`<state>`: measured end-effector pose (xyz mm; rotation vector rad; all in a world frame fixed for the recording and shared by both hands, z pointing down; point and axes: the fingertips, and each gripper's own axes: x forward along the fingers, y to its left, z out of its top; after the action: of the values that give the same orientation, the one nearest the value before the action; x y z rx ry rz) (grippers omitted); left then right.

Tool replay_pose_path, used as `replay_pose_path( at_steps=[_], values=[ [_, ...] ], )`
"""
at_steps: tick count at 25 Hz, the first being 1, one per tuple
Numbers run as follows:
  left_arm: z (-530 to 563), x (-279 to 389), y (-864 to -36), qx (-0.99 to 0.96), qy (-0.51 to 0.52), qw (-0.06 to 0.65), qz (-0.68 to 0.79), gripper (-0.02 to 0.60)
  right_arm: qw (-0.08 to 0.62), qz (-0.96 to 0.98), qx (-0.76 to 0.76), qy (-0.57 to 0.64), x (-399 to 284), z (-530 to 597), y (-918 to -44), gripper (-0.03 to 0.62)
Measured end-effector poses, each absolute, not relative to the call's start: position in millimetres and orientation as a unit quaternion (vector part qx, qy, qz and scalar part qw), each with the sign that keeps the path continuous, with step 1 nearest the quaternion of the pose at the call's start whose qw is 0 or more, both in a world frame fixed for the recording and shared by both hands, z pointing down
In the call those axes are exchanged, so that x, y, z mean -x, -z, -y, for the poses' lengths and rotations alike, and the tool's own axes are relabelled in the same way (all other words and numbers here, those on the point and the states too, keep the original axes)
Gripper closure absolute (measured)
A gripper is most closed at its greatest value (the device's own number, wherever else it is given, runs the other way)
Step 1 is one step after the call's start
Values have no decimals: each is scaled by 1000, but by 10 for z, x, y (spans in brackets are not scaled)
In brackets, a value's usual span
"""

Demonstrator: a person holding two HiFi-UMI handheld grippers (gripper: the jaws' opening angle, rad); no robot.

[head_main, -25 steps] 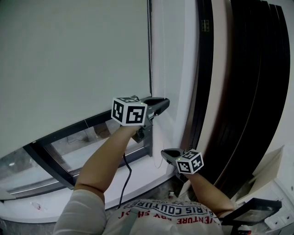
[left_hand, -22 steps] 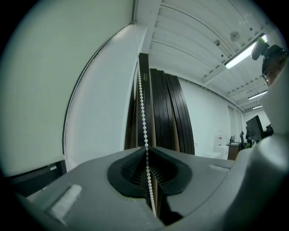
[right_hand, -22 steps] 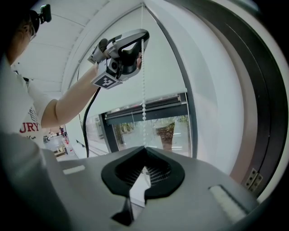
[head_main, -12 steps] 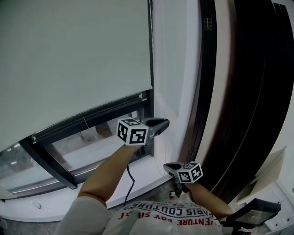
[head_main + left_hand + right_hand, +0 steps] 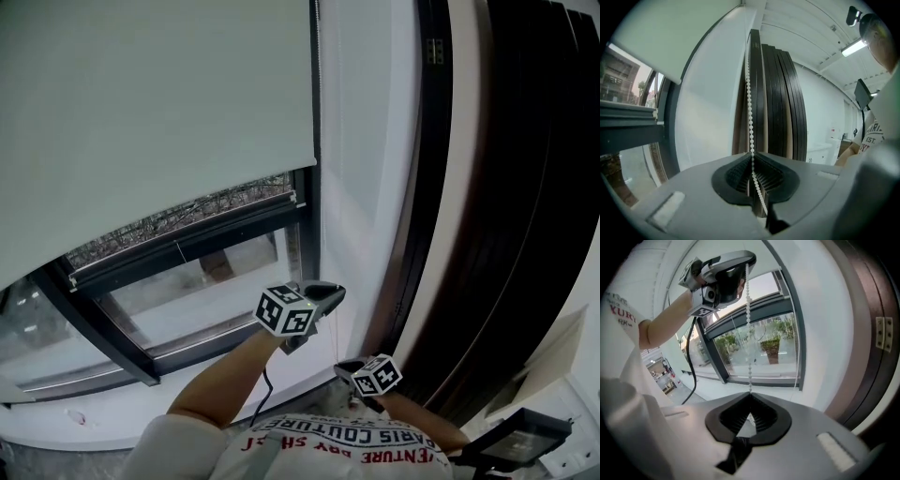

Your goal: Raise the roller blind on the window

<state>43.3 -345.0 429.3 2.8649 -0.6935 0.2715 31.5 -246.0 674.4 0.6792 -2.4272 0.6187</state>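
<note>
Left tool point(image 5: 751, 155) has its jaws closed together on the bead chain point(image 5: 750, 93). The chain runs straight up from the tips and slants down behind them past the ribbed pads. Right tool point(image 5: 750, 394) also has its jaws pinched together, with the same chain entering at the tips. From there the chain goes up to the left tool, which shows at the top of the right gripper view.

Head view: both tools are at the right edge of the window point(image 5: 197, 291). Left tool is higher. Right tool is just below and to the right of it, close to the person's shirt point(image 5: 337, 436).

Roller blind point(image 5: 159, 122) covers the upper part of the window. Its bottom edge is partway up, with glass and dark frame point(image 5: 94, 323) exposed beneath. A white wall strip point(image 5: 366, 141) runs right of the blind, with dark vertical panels point(image 5: 506, 187) further right. A black cable point(image 5: 262, 389) hangs by the left forearm.
</note>
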Motion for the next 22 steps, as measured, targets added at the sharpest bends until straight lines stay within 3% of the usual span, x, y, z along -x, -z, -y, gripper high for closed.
replay_pose_path(
  at_steps=[5,13,15,19,22],
  values=[
    [3369,-382,-4650,-960,-89,118,238,560,299,886,-254,-247,-369,2339,-7047,586],
    [3366,-348,-4671,-958,-85,118,245,560,287,893,-233,-258,-388,2310,-7017,583],
    [3357,-343,-4666,-959,-83,120,245,560,269,902,-231,-246,-371,2347,-6901,583],
    [3357,-363,-4660,-960,-83,120,241,560,210,917,-237,-243,-429,2564,-6427,494],
    [3357,-362,-4660,-960,-81,119,241,560,165,932,-246,-211,-527,2792,-5832,494]
  ],
)
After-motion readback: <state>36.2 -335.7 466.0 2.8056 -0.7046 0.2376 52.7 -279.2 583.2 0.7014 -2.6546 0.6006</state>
